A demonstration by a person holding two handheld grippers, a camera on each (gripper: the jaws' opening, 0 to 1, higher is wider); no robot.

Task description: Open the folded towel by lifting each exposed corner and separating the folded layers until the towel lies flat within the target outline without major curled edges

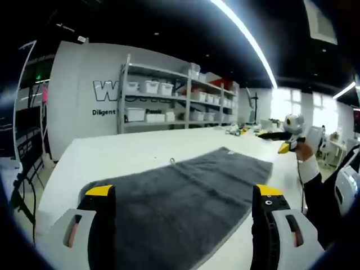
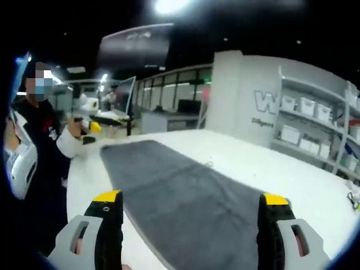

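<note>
On the white table (image 1: 135, 154), lying spread out as a long flat strip: grey towel (image 1: 185, 194), reaching from close to the near edge out toward the middle of the top, small loop tag showing at its far long edge. Hovering above the near end of that towel in the left gripper view: left gripper (image 1: 183, 197), jaws spread wide, yellow-tipped, holding nothing, cloth showing in the gap between them. Hanging likewise over the towel (image 2: 180, 197) in the right gripper view: right gripper (image 2: 191, 205), jaws standing far apart, pinching nothing, table (image 2: 292, 169) showing bare beside the cloth. Showing at the right of the left gripper view, raised well above the tabletop beyond the towel's far end: right gripper (image 1: 287, 138), gripped by a hand with a white cuff. Standing behind the table against a white wall with dark lettering: metal shelving (image 1: 180, 98) stacked with white bins. Glowing overhead: long ceiling light strip (image 1: 247, 39).
</note>
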